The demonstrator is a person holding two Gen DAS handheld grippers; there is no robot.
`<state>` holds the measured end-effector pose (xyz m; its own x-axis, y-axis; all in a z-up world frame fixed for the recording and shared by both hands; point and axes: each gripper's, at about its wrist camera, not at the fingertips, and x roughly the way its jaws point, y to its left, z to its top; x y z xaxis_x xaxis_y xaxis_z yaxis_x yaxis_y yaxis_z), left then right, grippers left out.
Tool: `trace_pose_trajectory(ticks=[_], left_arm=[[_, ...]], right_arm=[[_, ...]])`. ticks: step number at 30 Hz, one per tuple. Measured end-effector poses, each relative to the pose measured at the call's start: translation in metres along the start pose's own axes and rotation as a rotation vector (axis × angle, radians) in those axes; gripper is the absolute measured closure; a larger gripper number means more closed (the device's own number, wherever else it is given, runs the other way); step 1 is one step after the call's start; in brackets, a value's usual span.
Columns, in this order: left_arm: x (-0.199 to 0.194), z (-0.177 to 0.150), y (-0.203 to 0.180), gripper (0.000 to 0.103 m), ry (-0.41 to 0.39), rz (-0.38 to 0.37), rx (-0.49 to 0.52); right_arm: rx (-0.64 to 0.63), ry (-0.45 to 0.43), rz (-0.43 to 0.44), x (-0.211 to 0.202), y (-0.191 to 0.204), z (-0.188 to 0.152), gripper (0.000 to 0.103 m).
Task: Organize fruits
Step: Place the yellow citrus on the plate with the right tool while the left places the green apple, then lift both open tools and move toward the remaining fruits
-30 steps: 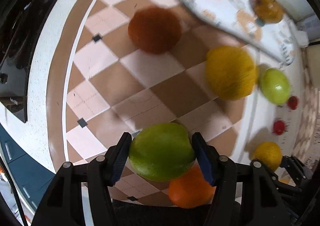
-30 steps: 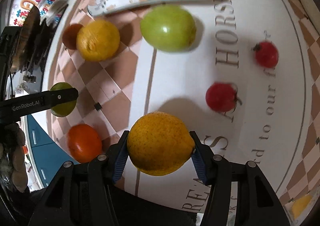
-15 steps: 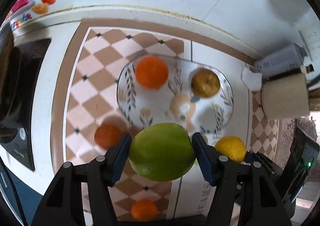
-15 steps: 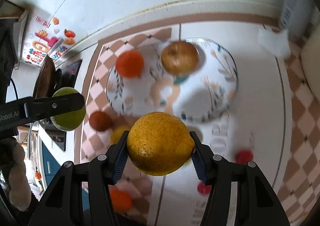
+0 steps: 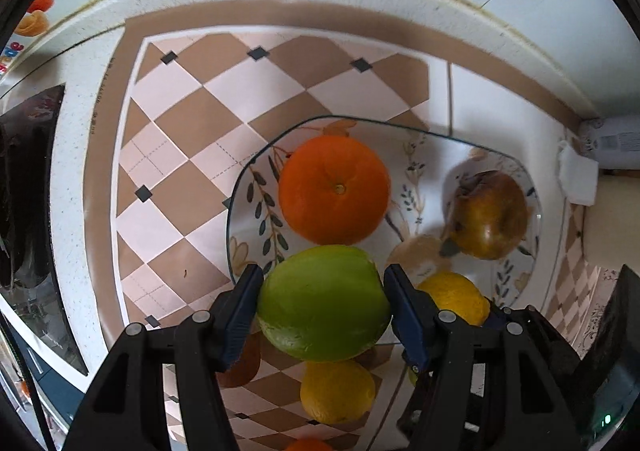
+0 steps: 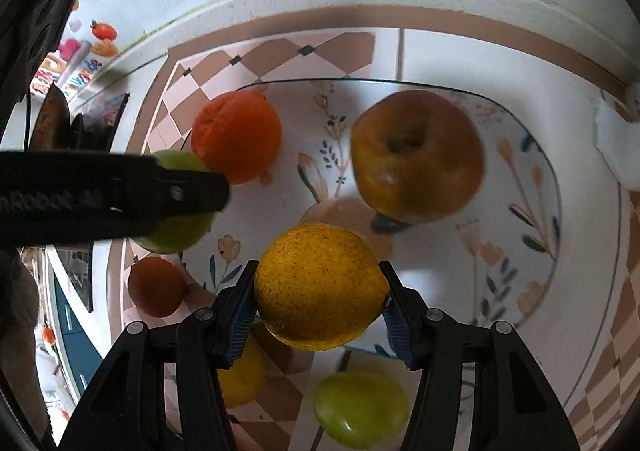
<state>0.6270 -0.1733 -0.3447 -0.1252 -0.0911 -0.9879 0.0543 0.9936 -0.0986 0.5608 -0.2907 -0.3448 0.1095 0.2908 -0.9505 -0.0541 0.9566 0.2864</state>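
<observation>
Both fruits are judged mid-delivery to the floral plate [image 6: 536,211]. The left gripper [image 5: 323,305] clamps a green apple [image 5: 324,301] over the plate's near-left rim, just short of the orange [image 5: 334,189]. The right gripper [image 6: 318,289] grips a lemon [image 6: 318,285] above the plate's near middle, in front of the brown apple [image 6: 416,155]. Next, probably: lower each onto bare plate and open the jaws. Both grippers point forward and down toward the plate.

A green apple [image 5: 323,301] and a yellow lemon [image 6: 320,286] hang clamped over the floral plate [image 6: 536,187]. On the plate sit an orange [image 5: 334,189] and a brownish apple [image 6: 416,155].
</observation>
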Motion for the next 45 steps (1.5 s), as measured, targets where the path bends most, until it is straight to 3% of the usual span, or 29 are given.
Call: trace_pose_trajectory(ticks=[6, 11, 21, 23, 25, 27, 28, 30, 36, 45], left_arm=[[0.017, 0.001, 0.009, 0.043, 0.044, -0.014, -0.03], [0.025, -0.001, 0.009, 0.043, 0.048, 0.015, -0.018], [0.01, -0.001, 0.006, 0.043, -0.008, 0.031, 0.001], [0.007, -0.004, 0.007, 0.043, -0.016, 0.036, -0.001], [0.002, -0.006, 0.01, 0.042, -0.027, 0.031, -0.003], [-0.003, -0.012, 0.011, 0.037, -0.046, 0.047, 0.007], [-0.007, -0.015, 0.012, 0.028, -0.057, 0.06, 0.012], [-0.015, -0.025, 0.014, 0.02, -0.086, 0.09, 0.031], [-0.039, -0.054, 0.015, 0.019, -0.172, 0.133, 0.059], [-0.079, -0.104, 0.003, 0.019, -0.302, 0.138, 0.114]], right_arm=[[-0.01, 0.03, -0.005, 0.013, 0.006, 0.004, 0.043], [0.012, 0.039, -0.003, 0.013, 0.003, 0.007, 0.043], [0.086, 0.072, 0.003, 0.019, -0.004, 0.011, 0.042], [0.115, 0.073, 0.014, 0.015, -0.006, 0.01, 0.024], [0.139, 0.072, 0.028, 0.009, -0.008, 0.009, 0.015], [0.159, 0.062, 0.023, 0.0, -0.01, 0.005, 0.014], [0.163, 0.059, 0.013, -0.003, -0.01, 0.004, 0.014], [0.171, 0.045, -0.016, -0.012, -0.013, -0.002, 0.014], [0.199, -0.006, -0.127, -0.044, -0.021, -0.025, 0.014], [0.246, -0.105, -0.153, -0.096, -0.022, -0.064, 0.014]])
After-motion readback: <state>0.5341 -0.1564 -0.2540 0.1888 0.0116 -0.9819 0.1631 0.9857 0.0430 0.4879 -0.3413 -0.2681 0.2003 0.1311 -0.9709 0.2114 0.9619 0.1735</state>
